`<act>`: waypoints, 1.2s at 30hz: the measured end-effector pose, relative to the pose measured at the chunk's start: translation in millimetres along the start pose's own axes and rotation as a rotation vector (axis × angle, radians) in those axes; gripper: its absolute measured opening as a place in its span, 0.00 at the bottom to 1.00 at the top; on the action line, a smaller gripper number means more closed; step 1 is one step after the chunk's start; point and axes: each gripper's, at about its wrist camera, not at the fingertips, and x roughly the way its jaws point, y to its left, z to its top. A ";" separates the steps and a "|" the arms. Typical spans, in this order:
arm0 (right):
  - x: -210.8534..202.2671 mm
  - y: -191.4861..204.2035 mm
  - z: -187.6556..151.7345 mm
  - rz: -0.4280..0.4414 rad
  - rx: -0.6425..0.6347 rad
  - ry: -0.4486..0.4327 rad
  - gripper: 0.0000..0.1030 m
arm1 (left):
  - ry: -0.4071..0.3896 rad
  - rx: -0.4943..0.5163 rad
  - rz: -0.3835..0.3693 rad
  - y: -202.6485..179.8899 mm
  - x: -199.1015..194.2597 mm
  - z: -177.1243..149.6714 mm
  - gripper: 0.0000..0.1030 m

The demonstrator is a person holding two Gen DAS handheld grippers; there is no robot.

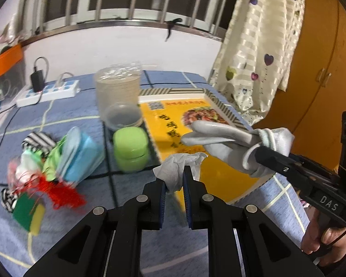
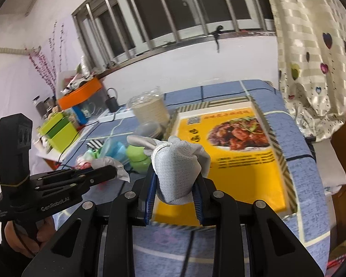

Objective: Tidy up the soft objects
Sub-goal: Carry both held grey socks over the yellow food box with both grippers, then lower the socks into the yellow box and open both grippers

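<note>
While both loads hang above yellow box (image 2: pixel 237 168), carry step in hand: right gripper (image 2: pixel 175 182) jaws clamp grey glove (image 2: pixel 177 161); left gripper (image 1: pixel 174 180) jaws pinch white tissue (image 1: pixel 177 168) narrowly. Next likely: lower over box, release.

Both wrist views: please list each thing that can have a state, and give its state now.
left gripper: shut on white tissue
right gripper: shut on grey glove, lifted
yellow box: lying flat on the blue cloth
green jar: lid on
clear cup: upright, open
power strip: black charger plugged in
soft pile: loose, unsorted
</note>
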 end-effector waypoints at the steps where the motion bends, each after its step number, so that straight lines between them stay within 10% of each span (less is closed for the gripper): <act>1: 1.8 -4.9 0.0 -0.006 0.009 0.003 0.29 | 0.003 0.005 -0.005 -3.0 3.9 1.6 0.13; 18: 48.6 -67.5 2.8 -0.094 0.102 0.092 0.29 | 0.116 0.063 -0.047 -38.1 95.9 20.0 0.13; 23: 56.3 -74.2 1.5 -0.147 0.079 0.117 0.58 | 0.148 0.070 -0.046 -43.2 114.4 23.7 0.17; 36: 35.1 -56.1 -0.5 -0.170 0.001 0.080 0.58 | 0.122 0.066 -0.041 -40.7 97.7 23.2 0.32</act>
